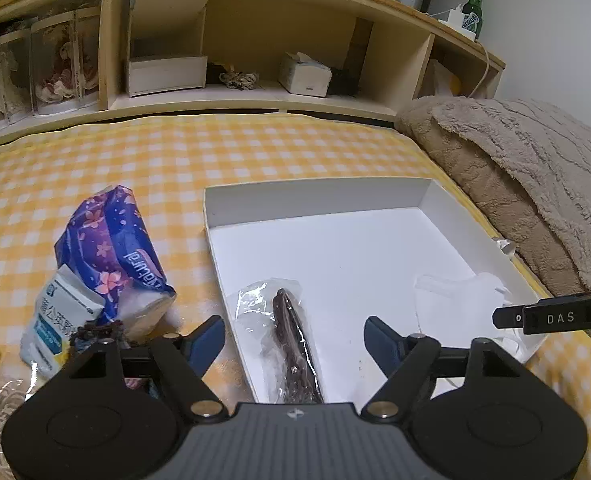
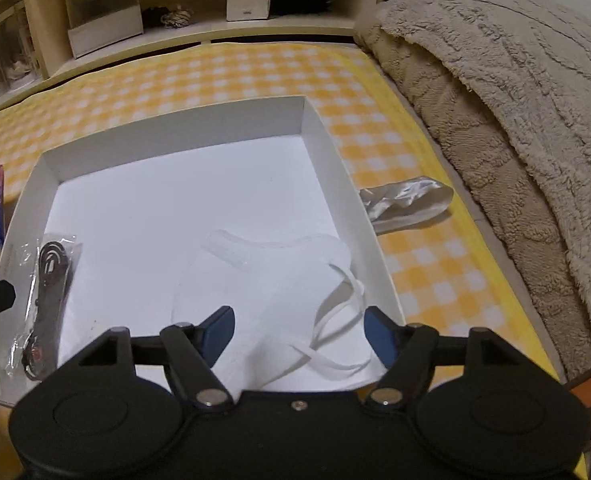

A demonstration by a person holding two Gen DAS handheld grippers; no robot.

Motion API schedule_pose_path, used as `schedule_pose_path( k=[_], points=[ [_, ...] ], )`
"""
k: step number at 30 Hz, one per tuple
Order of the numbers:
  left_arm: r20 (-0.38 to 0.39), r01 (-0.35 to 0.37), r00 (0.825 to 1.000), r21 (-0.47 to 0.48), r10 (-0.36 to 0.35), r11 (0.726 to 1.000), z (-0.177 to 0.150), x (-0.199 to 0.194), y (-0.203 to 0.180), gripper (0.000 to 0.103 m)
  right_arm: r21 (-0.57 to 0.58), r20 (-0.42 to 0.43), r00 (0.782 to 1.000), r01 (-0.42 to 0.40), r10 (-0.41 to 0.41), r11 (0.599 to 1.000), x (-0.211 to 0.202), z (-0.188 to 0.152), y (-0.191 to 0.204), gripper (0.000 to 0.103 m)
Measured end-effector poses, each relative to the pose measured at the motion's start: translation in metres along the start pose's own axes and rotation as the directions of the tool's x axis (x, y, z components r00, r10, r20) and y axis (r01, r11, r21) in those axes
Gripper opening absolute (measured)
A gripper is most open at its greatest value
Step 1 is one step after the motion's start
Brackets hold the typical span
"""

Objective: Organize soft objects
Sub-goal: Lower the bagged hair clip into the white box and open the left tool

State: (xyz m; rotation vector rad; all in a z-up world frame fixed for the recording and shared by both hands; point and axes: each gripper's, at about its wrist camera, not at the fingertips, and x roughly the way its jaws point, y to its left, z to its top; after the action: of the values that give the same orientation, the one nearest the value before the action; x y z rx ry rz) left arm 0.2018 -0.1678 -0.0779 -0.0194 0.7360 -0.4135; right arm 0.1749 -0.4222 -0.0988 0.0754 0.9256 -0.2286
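Surface: a bed (image 1: 223, 152) under a yellow-and-white checked sheet, backed by a wooden shelf (image 1: 255, 96) holding an open carton (image 1: 167, 72), a tissue box (image 1: 305, 74) and a green bottle (image 1: 472, 12).

Left to right on the sheet: a white packet (image 1: 57, 316) touching a purple flowered tissue pack (image 1: 113, 248); a shallow white box (image 1: 335, 196); a shiny silver pouch (image 2: 407, 200) just beside the box's right wall; a folded beige blanket (image 1: 535, 184) along the right edge.

Inside the box: a dark cord in a clear bag (image 1: 291, 340) near the left wall and a white face mask (image 2: 271, 276) with loose straps toward the right.

My left gripper (image 1: 294, 340) has its fingers apart over the bagged cord, not pressing it. My right gripper (image 2: 300, 334) has its fingers apart over the mask, free of it.
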Motion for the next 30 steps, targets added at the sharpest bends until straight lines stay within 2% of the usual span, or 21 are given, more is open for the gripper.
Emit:
schedule_pose_path(
  k=[4, 9, 14, 25, 30],
  points=[
    [-0.002, -0.004, 1.000, 0.006, 0.004, 1.000, 0.001, -0.010, 0.000, 0.083, 0.022, 0.023, 1.000, -0.021, 0.021, 1.000, -0.008, -0.002, -0.001, 0.075],
    [-0.002, -0.011, 1.000, 0.014, 0.011, 1.000, 0.004, -0.024, 0.000, 0.085, 0.031, 0.099, 0.992, -0.083, 0.079, 0.996, -0.033, -0.005, -0.004, 0.082],
    [0.013, -0.012, 1.000, 0.017, 0.012, 1.000, 0.009, -0.042, -0.001, 0.087, 0.033, 0.161, 0.983, -0.089, 0.082, 0.996, -0.058, -0.010, -0.003, 0.083],
    [0.077, -0.016, 0.997, 0.021, 0.014, 1.000, 0.015, -0.092, -0.005, 0.094, 0.030, 0.278, 0.952, -0.139, 0.125, 0.990, -0.120, -0.024, -0.002, 0.086],
    [0.096, -0.031, 0.995, 0.016, 0.029, 0.999, 0.015, -0.111, -0.003, 0.099, 0.015, 0.303, 0.940, -0.167, 0.155, 0.986, -0.146, -0.031, 0.004, 0.095]
  ],
)
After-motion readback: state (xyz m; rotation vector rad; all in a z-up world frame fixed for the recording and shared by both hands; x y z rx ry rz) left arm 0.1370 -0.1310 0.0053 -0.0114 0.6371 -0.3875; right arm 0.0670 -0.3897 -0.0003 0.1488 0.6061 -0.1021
